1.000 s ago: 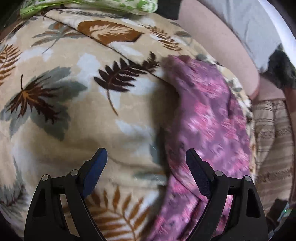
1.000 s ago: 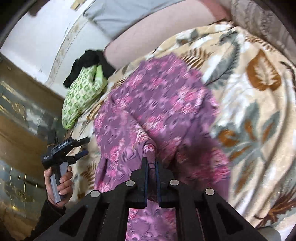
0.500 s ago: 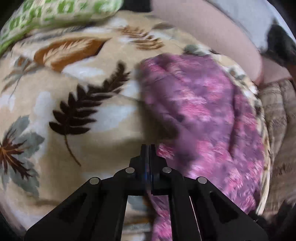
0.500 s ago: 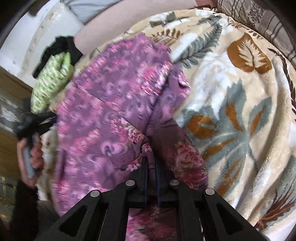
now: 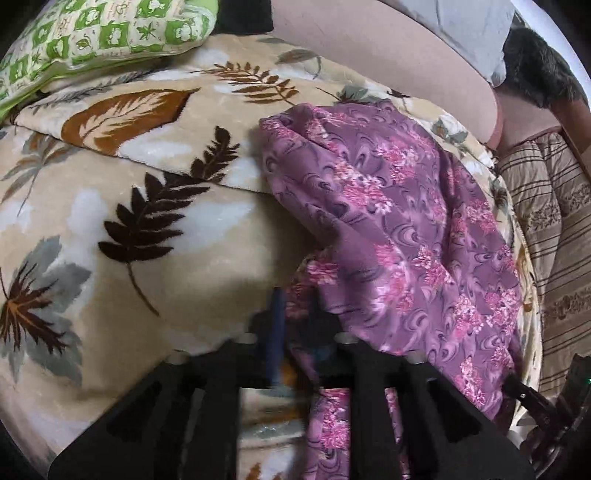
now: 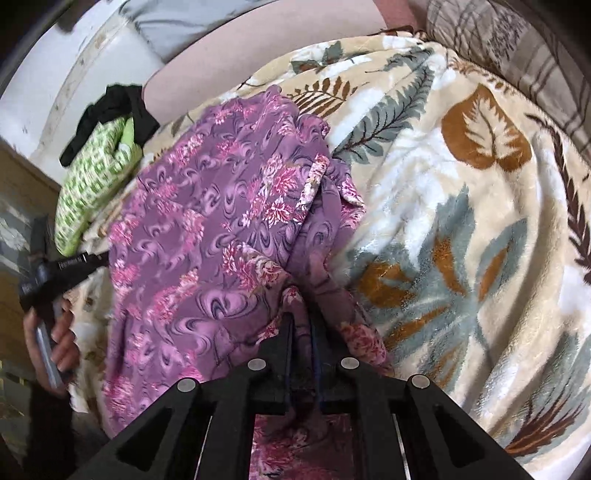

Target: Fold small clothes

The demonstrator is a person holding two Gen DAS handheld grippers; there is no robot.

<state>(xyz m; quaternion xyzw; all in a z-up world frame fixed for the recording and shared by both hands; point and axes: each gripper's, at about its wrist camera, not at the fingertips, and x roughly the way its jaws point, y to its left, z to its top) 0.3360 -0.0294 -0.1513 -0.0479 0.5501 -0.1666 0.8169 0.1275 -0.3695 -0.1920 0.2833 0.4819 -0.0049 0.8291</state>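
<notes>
Left gripper (image 5: 295, 317): its jaws have just been opening after a full close; they now stand partly apart, motion-blurred, with the near edge of the purple floral garment (image 5: 406, 236) between them. Whether the pads are touching the cloth, I cannot tell.
Right gripper (image 6: 301, 332): pressed nearly together, pinching a bunched fold of the same garment at 6 o'clock in its view, as it did a second ago.
What changed: in the left wrist view the garment has slid from 3 o'clock toward the centre, and the left gripper has shifted across to its edge.
Meaning for the task: likely a re-grip on the near hem, so both corners can be carried over for a fold. No clean fold shows yet; the cloth lies rumpled.
Garment's place: on the leaf-print blanket (image 5: 147, 206), running from 6 toward 12 o'clock.
Surface: plush and soft, so cloth may drag on it.
Room: green patterned pillow (image 5: 96, 33) at 11 o'clock, striped bedding (image 5: 554, 236) at 3 o'clock.
</notes>
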